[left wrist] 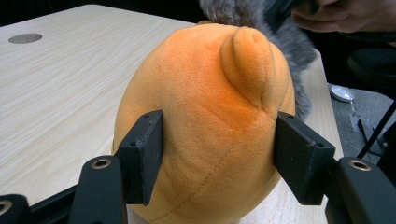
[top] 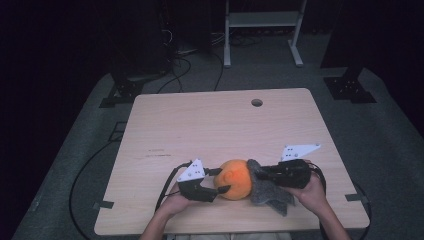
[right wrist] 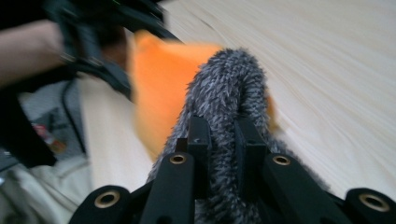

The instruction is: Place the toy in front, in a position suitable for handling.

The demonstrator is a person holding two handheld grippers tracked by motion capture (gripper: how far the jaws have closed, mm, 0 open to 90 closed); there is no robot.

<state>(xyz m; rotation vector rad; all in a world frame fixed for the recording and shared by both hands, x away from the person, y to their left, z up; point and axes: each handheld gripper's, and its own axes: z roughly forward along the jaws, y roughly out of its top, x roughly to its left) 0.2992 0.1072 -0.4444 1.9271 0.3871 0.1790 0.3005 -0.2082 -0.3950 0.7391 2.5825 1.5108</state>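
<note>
A round orange plush toy (top: pixel 235 178) with a small ear (left wrist: pixel 250 60) lies near the front edge of the wooden table (top: pixel 210 125). Grey fuzzy fabric (top: pixel 267 192) hangs on its right side. My left gripper (top: pixel 223 180) comes in from the left, its two black pads (left wrist: pixel 142 156) pressing on either side of the orange plush (left wrist: pixel 219 102). My right gripper (top: pixel 260 175) reaches in from the right and is shut on a fold of the grey fur (right wrist: pixel 229 79), which is pinched between its jaws (right wrist: pixel 223 140). Behind the fur the orange plush (right wrist: pixel 159 88) is blurred.
A round cable hole (top: pixel 256 102) sits near the table's far edge. Beyond the table stand a white metal frame (top: pixel 262 20) and black stand feet (top: pixel 350 87), with cables on the grey floor (top: pixel 175 70). Both forearms enter at the front edge.
</note>
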